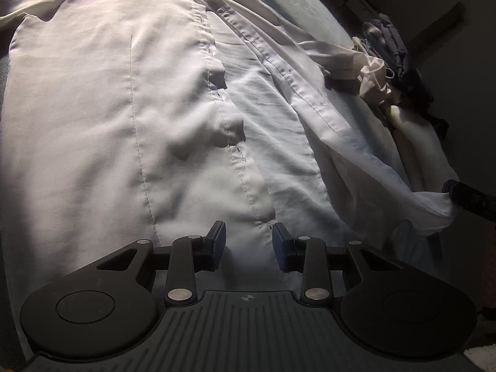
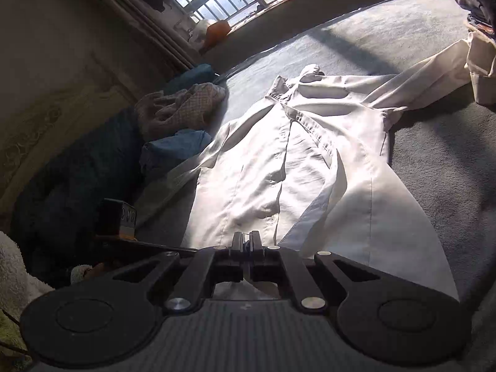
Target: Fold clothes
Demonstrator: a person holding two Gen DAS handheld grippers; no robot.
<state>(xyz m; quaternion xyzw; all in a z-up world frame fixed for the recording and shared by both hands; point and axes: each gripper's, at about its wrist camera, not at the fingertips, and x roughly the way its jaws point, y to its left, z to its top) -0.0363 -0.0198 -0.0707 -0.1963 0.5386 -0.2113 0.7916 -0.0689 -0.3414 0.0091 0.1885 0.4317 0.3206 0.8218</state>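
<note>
A grey-blue bed point(image 2: 356, 49) carries the work, and nearly all of its near half is taken up by a white button-up shirt point(image 1: 93, 117) spread front up, collar toward the window end and hem toward the person. To one side lies a heap of other clothes point(image 1: 387, 59), and on the opposite side sit a checked garment point(image 2: 183, 105) and a folded blue one point(image 2: 176, 152). The step in hand looks like laying the open front flat before any fold: the button placket point(image 1: 217, 99) is rumpled and the far front panel point(image 1: 325, 117) is drawn up off the bed in a taut sweep. The right gripper point(image 2: 247, 241) has its jaws pressed together on the hem corner of that panel, with white cloth showing between the pads. The left gripper point(image 1: 249, 245) hangs over the lower placket, jaws narrowed but with a clear gap; whether they pinch any cloth I cannot tell. Next, I judge, the lifted panel must be carried across to meet the placket while the left side pins the hem, so the two fronts lie edge to edge.
</note>
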